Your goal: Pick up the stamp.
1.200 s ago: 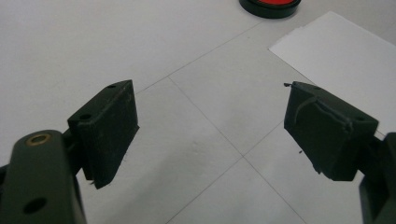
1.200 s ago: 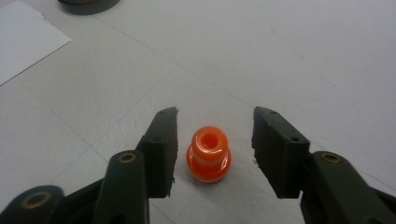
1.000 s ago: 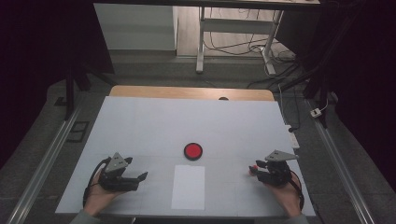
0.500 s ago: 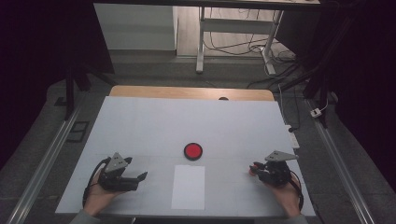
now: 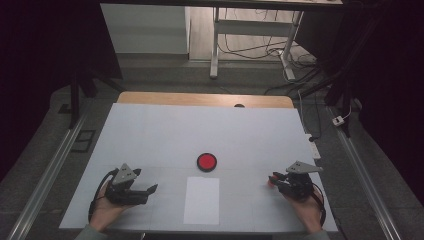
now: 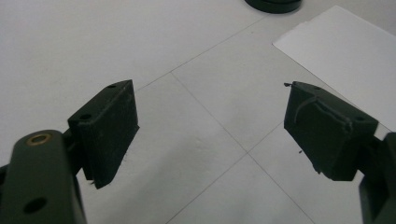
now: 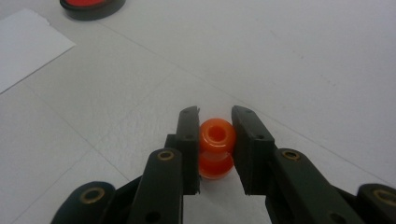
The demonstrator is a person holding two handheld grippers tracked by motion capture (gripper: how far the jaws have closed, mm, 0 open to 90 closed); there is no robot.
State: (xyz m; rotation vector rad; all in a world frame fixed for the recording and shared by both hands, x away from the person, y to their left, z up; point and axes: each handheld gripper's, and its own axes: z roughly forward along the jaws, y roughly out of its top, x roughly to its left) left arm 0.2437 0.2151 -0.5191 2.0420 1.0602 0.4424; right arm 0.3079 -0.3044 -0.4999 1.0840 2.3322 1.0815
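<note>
A small orange spool-shaped piece [image 7: 215,140] sits between the two black jaws of my right gripper [image 7: 215,116], and the pads press on both of its sides. In the high view this gripper [image 5: 273,181] rests low on the white tabletop [image 5: 200,130] at the front right, with a bit of the orange piece [image 5: 270,184] showing at its tip. My left gripper [image 5: 148,186] lies at the front left, pointing right. Its jaws [image 6: 208,88] stand wide apart over bare tabletop with nothing between them.
A round red button on a black base [image 5: 206,161] sits near the table's middle, with a white paper sheet [image 5: 201,200] just in front of it. Both lie between the two grippers. A wooden strip [image 5: 200,99] runs along the far edge.
The right gripper's jaws look a little narrower around the orange piece than a second ago. Both hands have kept their places.
</note>
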